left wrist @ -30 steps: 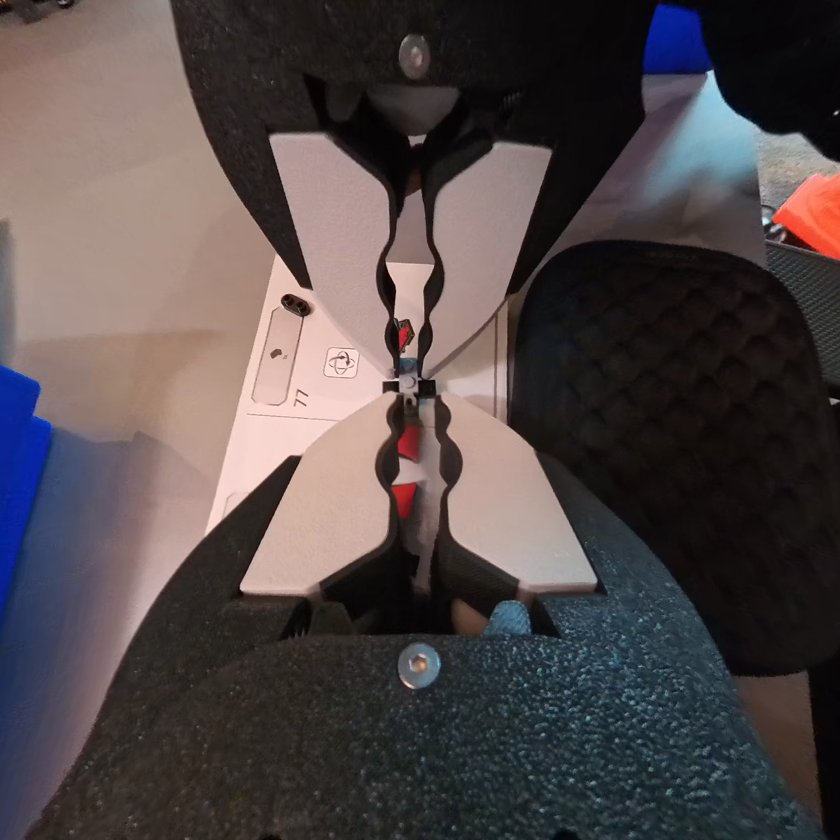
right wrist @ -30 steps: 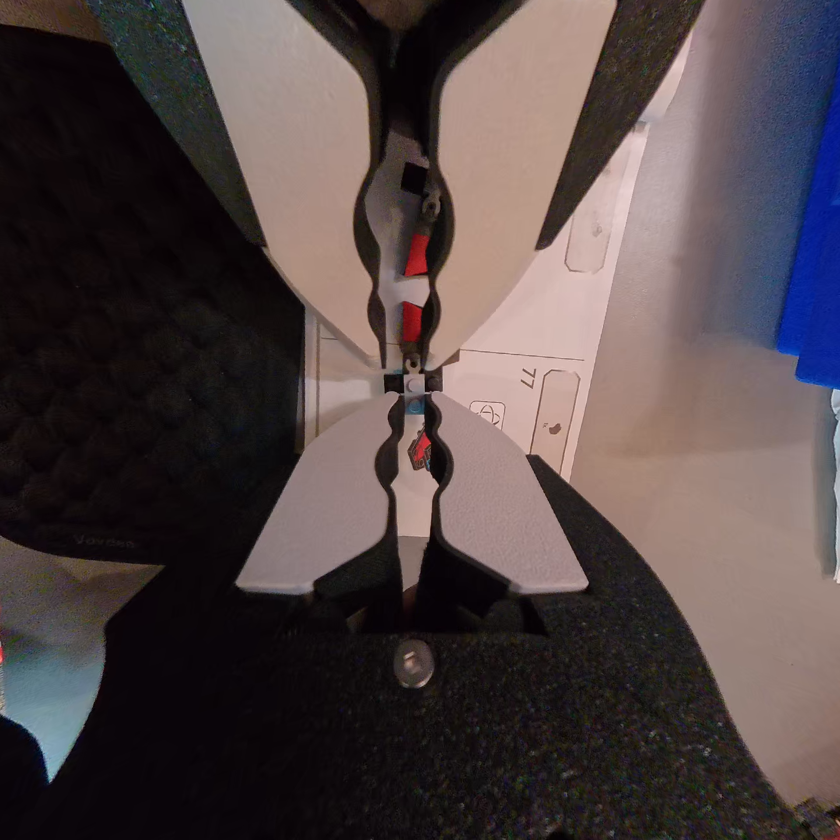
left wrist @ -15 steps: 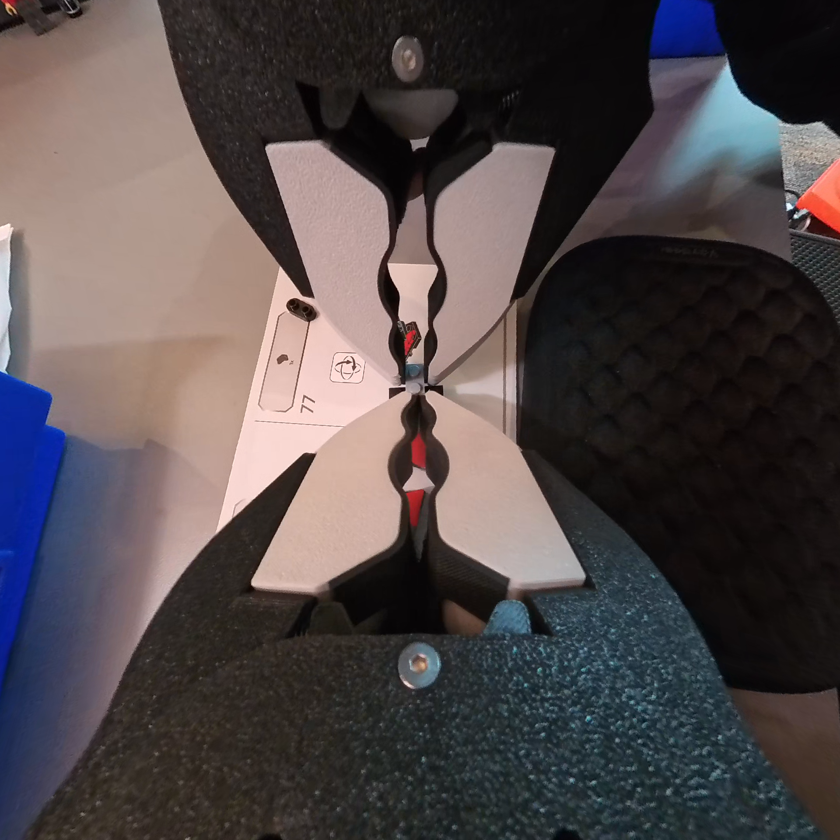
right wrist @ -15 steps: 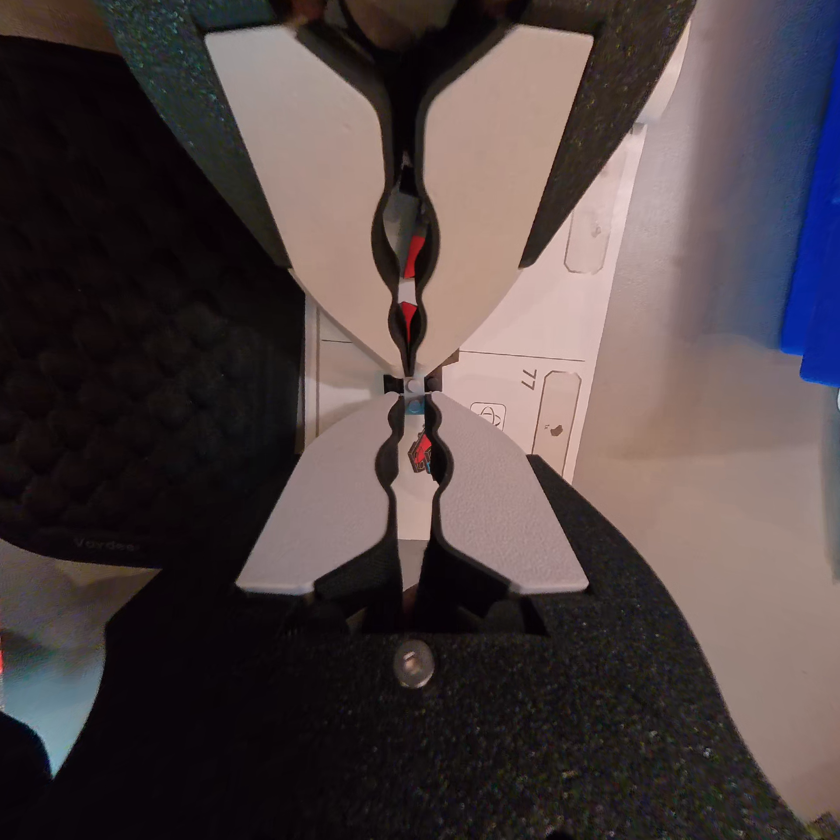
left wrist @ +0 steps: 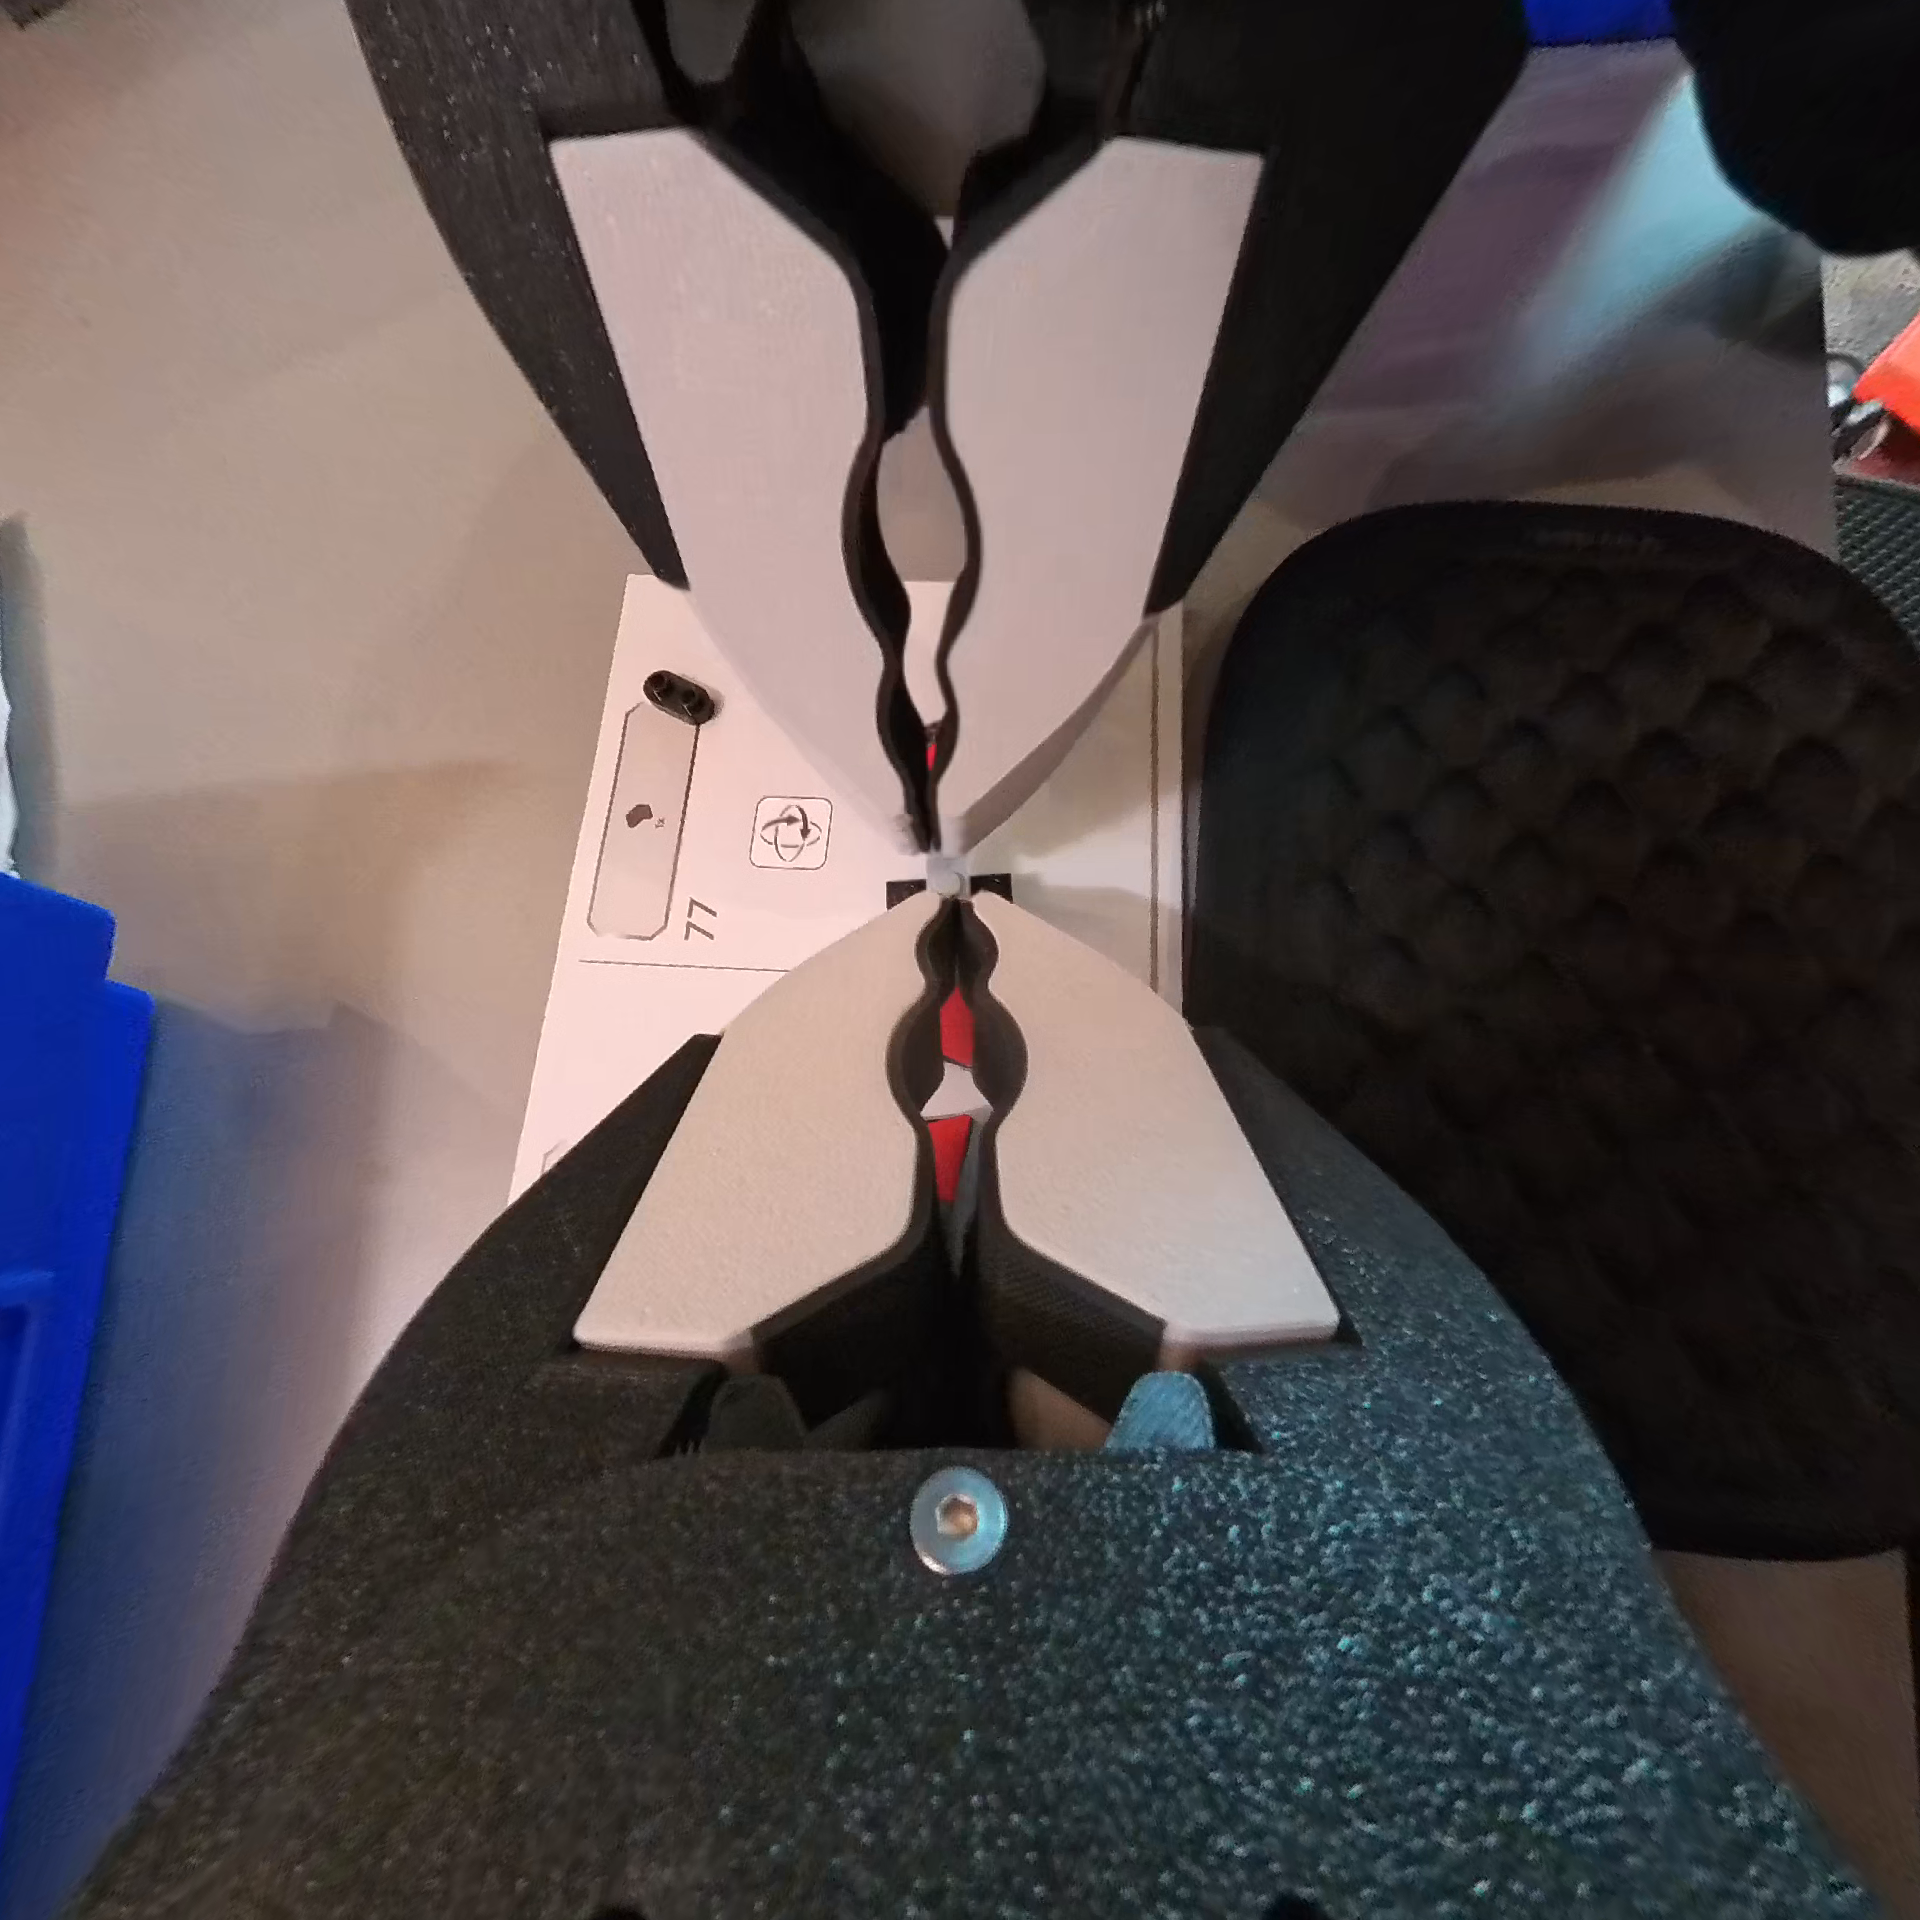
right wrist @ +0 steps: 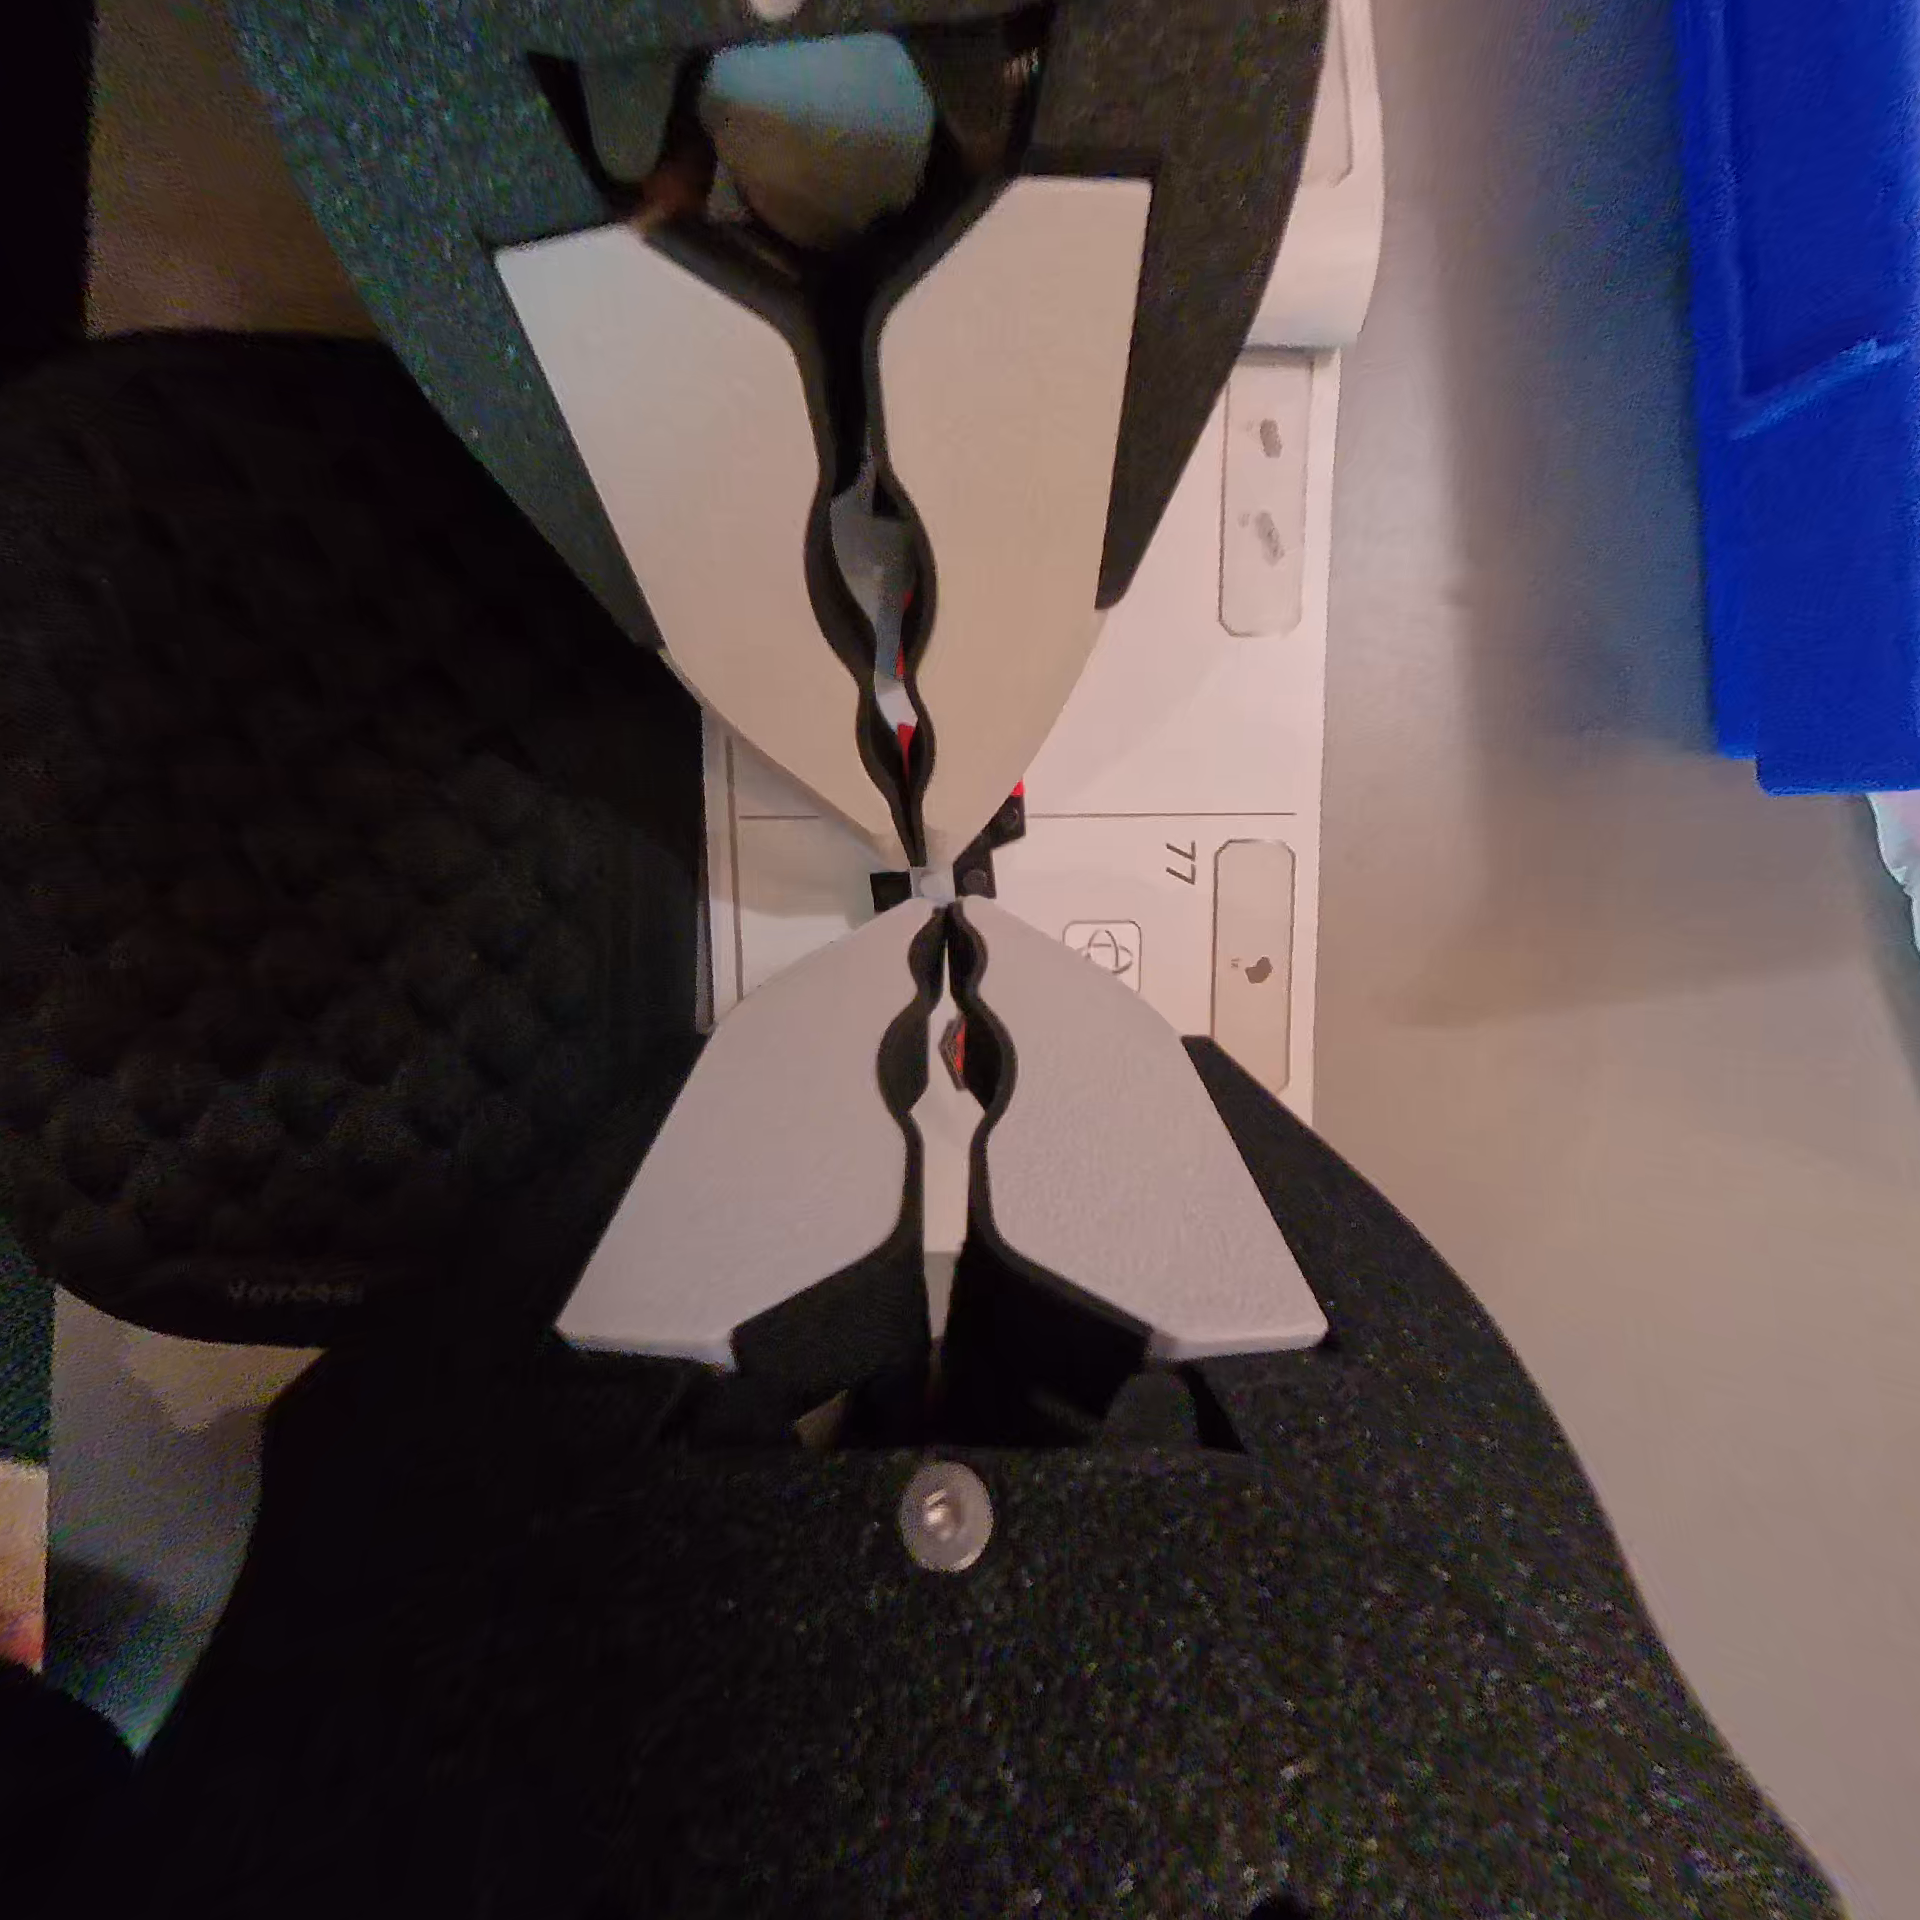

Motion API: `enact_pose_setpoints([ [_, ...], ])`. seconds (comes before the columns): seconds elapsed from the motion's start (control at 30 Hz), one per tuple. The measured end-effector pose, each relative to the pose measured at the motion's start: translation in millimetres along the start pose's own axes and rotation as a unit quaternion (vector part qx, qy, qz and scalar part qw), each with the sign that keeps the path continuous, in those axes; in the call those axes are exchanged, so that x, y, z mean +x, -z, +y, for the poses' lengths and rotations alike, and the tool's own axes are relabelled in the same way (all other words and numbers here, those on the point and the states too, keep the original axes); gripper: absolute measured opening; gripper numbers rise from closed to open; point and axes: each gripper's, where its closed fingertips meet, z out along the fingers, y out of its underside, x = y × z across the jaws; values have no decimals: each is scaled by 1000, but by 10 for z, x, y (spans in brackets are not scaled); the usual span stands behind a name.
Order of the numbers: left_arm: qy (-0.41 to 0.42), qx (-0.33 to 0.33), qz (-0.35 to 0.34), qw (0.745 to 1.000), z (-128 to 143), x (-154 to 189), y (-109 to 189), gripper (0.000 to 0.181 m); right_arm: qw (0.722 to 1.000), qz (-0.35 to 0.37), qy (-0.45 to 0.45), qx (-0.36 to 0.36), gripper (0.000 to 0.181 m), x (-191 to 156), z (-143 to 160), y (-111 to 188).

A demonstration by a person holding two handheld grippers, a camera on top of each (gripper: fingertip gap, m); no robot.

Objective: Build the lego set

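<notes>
A tiny black and grey lego piece (left wrist: 943,880) hangs between the two grippers, which meet tip to tip over an open instruction booklet (left wrist: 727,904). My left gripper (left wrist: 951,914) comes from below in the left wrist view, jaws shut, its tips at the piece. My right gripper (left wrist: 932,836) comes from above there, jaws also shut on the piece. In the right wrist view the piece (right wrist: 928,885) sits between my right gripper (right wrist: 948,916) and the left gripper (right wrist: 920,857). Red and white shapes show through the finger gaps; I cannot tell what they are.
A small black two-hole lego part (left wrist: 681,696) lies on the booklet's far left corner. A black quilted case (left wrist: 1558,987) lies right of the booklet and shows in the right wrist view (right wrist: 312,831). A blue bin (left wrist: 52,1195) stands at the left and also shows (right wrist: 1818,416). My left and right fingertips are right by each other.
Both grippers' jaws have narrowed from slightly apart to shut at the tips. The right gripper has drawn closer in the left wrist view. The piece stays between the tips.
</notes>
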Motion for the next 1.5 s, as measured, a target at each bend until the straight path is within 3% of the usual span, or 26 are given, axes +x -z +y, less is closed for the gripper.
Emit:
enact_pose_setpoints([
  [0.27,8,-6,5,1000,19,0,-8,0,999,-15,-30,24,0,-24,-5,-61],
  [0.7,18,-20,17,999,23,-2,-16,0,996,-39,-86,3,1,-28,22,-71],
  [0.83,20,-14,20,999,16,-1,-12,0,997,-32,-65,0,0,-27,9,-69],
  [1.0,45,-14,35,998,101,3,166,0,997,3,-63,53,0,14,-42,9],
  [1.03,45,-19,31,998,148,-1,202,12,996,8,-62,58,0,18,-42,31],
  [1.5,24,-24,8,999,192,-35,105,7,998,9,-53,20,0,-17,-68,-109],
])
